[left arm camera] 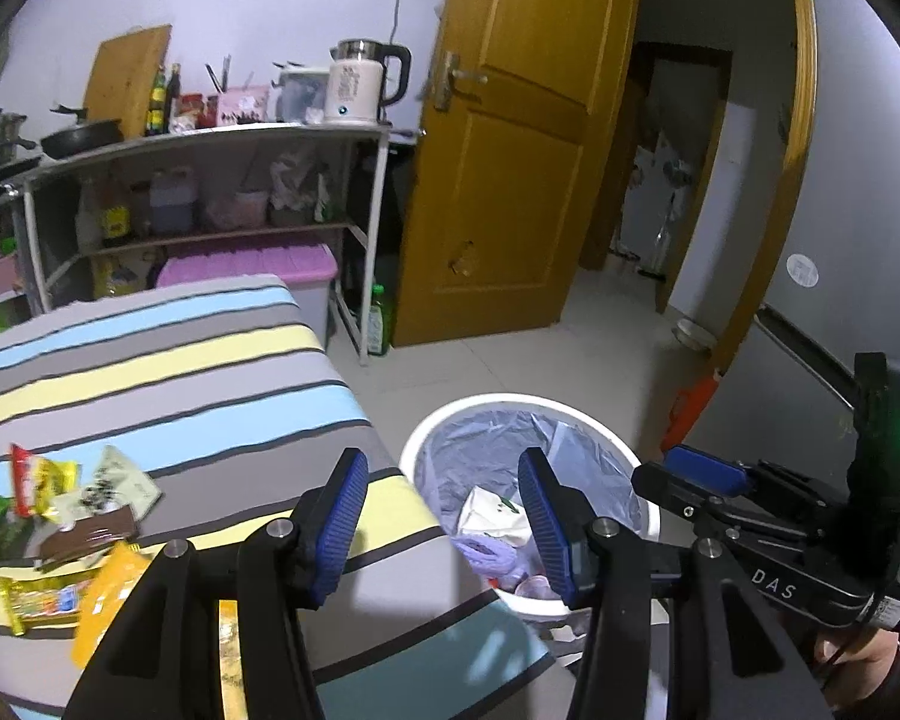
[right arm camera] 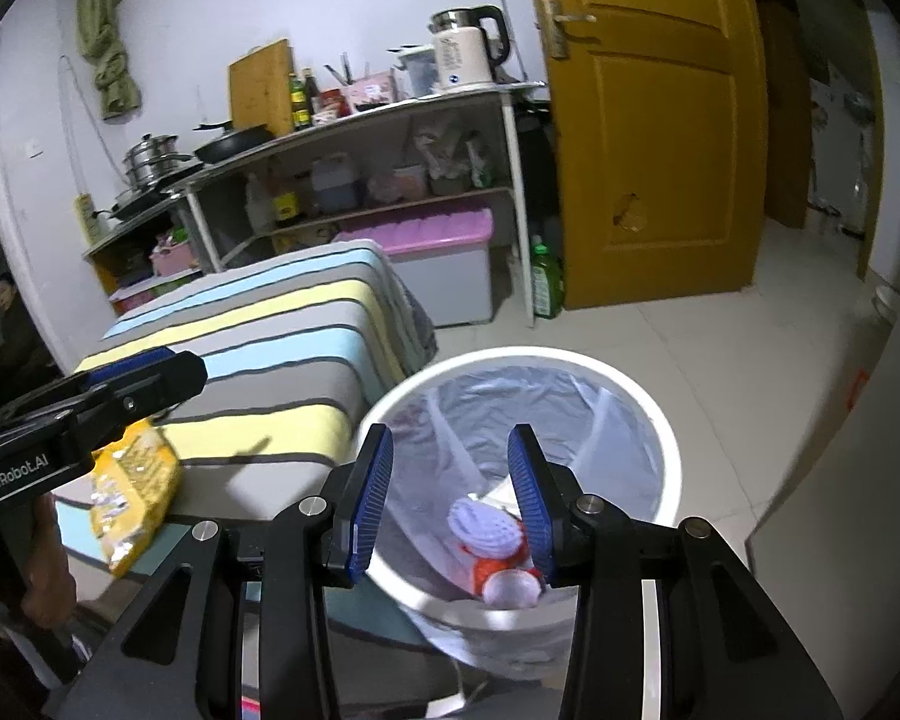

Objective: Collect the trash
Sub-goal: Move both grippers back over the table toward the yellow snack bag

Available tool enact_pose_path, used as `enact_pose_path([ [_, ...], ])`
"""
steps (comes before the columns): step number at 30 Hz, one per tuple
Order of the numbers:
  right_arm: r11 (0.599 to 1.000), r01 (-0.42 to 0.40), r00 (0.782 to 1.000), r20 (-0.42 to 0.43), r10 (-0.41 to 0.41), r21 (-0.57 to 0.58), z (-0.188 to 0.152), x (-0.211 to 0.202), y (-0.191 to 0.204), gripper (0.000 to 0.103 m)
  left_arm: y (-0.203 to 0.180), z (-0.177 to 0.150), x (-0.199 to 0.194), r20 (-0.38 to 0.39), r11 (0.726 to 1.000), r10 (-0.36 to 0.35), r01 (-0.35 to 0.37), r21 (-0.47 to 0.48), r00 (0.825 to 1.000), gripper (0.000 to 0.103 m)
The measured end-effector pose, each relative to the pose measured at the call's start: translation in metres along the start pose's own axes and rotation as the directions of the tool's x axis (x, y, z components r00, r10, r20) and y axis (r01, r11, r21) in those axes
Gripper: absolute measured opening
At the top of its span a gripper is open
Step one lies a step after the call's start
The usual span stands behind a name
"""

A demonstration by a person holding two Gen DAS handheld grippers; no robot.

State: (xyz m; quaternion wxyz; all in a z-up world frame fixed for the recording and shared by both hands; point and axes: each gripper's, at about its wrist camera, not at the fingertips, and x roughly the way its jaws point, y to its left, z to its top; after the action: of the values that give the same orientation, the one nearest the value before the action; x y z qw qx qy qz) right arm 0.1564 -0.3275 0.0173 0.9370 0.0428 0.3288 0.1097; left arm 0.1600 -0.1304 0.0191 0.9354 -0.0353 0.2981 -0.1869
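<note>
From the left wrist, the left claw stood wide with nothing in it, hanging over the edge of the striped bed right beside the white bin. Snack wrappers lay on the bed, far from the bin, waiting to go in.

From the right wrist, the right claw was partly spread and empty over the bin, likely because trash already lay inside. One yellow wrapper sat on the bed near the bin.

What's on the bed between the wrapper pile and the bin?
Nothing: bare striped cover lies between the wrappers and the bin, with only the left tool's finger crossing it in the left wrist view.
</note>
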Motion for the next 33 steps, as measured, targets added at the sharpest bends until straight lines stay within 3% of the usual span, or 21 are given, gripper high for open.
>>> enact_pose_path([
  [15, 0.988, -0.095, 0.995, 0.007, 0.097, -0.122, -0.002, -0.015, 0.067, 0.041, 0.04, -0.016, -0.071, 0.077, 0.995, 0.095, -0.092, -0.043, 0.992, 0.052],
  [33, 0.948, -0.249, 0.968, -0.081, 0.238, -0.2, -0.014, 0.007, 0.13, 0.042, 0.116, -0.05, -0.129, 0.086, 0.955, 0.272, -0.258, -0.143, 0.959, 0.052],
])
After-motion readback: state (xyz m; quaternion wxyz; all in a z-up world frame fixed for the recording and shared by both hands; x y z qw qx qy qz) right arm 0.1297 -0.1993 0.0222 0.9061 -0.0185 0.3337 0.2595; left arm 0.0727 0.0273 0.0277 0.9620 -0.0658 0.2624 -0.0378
